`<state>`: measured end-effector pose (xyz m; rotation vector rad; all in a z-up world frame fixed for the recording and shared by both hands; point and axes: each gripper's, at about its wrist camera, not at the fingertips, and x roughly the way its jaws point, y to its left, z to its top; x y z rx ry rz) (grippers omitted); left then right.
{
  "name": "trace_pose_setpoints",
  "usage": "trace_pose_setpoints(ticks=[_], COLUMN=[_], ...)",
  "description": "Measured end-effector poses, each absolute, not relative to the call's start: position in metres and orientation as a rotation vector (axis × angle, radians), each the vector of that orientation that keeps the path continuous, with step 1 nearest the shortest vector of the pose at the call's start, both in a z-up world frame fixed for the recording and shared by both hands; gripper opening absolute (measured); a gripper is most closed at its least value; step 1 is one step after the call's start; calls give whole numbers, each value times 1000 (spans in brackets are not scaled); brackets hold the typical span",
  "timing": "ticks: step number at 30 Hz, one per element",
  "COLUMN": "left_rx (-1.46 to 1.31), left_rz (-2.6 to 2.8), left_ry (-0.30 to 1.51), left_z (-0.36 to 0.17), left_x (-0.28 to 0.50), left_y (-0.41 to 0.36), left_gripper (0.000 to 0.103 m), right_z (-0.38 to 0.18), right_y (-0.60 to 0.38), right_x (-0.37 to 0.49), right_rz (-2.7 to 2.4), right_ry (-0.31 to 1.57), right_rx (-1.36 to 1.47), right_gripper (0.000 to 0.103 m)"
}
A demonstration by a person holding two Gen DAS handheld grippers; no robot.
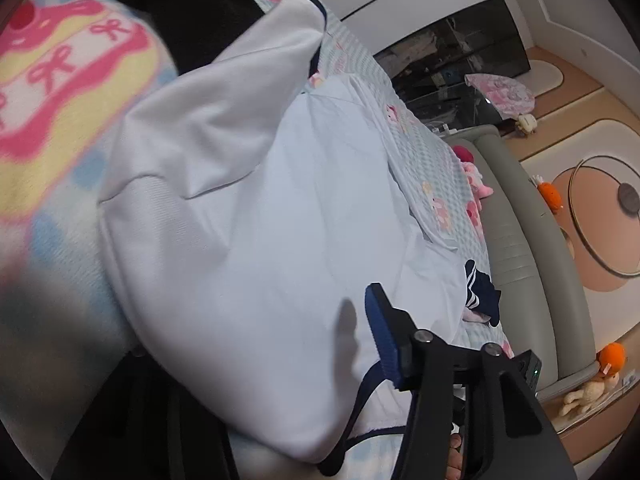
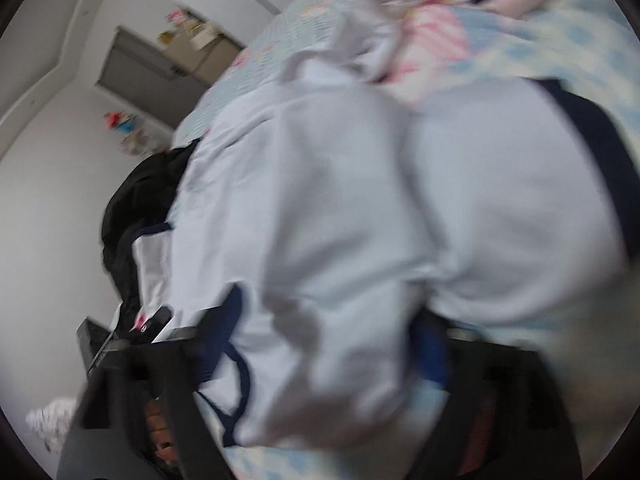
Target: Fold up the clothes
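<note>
White fabric with navy trim, a garment [image 1: 248, 216], fills the centre of both views and lies on the bed [image 1: 432, 168], over a pastel blanket [image 1: 52, 128]. In the left wrist view, only one blue-padded finger [image 1: 384, 344] of the left hand-held gripper shows at lower centre, beside the cloth; its state cannot be determined. In the blurred right wrist view, the right hand-held gripper [image 2: 332, 344] stands wide at the lower edge, apparently with the garment's hem between its fingers, not clamped. A dark garment [image 2: 136, 200] lies at centre left.
</note>
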<state>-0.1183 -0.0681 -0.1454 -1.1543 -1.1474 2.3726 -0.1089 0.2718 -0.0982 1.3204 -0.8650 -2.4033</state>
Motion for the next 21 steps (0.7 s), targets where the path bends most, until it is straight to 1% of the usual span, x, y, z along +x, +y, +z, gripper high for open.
trace_pose_setpoints(ticks=[1,2,3,4,5,6,7,8,10,12,14,16,17,18,19,20,21], left_rx=[-1159,-1168,-1176,-1177,-1158,-1128,-1115,-1123,-1155,-1227,-1241,-1236,-1222,-1209,-1199,-1198,-1196], left_rz=[2388,2413,2436,2454,2445,2410,2377,2349,2295,2256,2232,2212,2213,2221,2237,2267,2299], left_ry=[-1119,-1068,-1016,-963,-937,-946,-964,-991,-1041,-1065,-1051,-1064,-1071,-1074,-1071,-1048,-1007], left_z=[-143,-140,-137,-133,-129,-126,-126,-130,-139,-155,-159,-160,-159,-158,-157,-154,-148], left_x=[-119,-120,-121,-121,-121,-121,-122,-125,-131,-139,-144,-145,-143,-141,-139,-137,-135], left_y=[-67,-66,-65,-64,-65,-67,-69,-70,-73,-73,-74,-75,-76,-74,-73,-71,-68], left_gripper=[51,47,31,25,21,21,21,21,31,36,37,42,42,40,31,25,18], right_z=[-96,-93,-89,-85,-81,-78,-75,-74,-87,-100,-110,-110,-108,-107,-105,-103,-99], right_y=[265,259,255,252,253,257,261,265,274,281,287,288,287,283,280,277,274], right_x=[-111,-113,-111,-108,-105,-102,-100,-100,-107,-113,-116,-120,-122,-124,-126,-127,-126], right_rz=[-2422,-2449,-2508,-2556,-2571,-2578,-2570,-2559,-2517,-2473,-2429,-2398,-2382,-2368,-2353,-2349,-2387], right_ry=[-815,-761,-696,-638,-618,-630,-658,-687,-766,-847,-935,-949,-941,-913,-885,-853,-808], right_rx=[1336,1349,1353,1350,1325,1300,1278,1265,1304,1334,1307,1316,1329,1346,1363,1379,1393], right_gripper=[94,85,64,58,47,38,36,35,36,49,53,59,67,74,76,77,67])
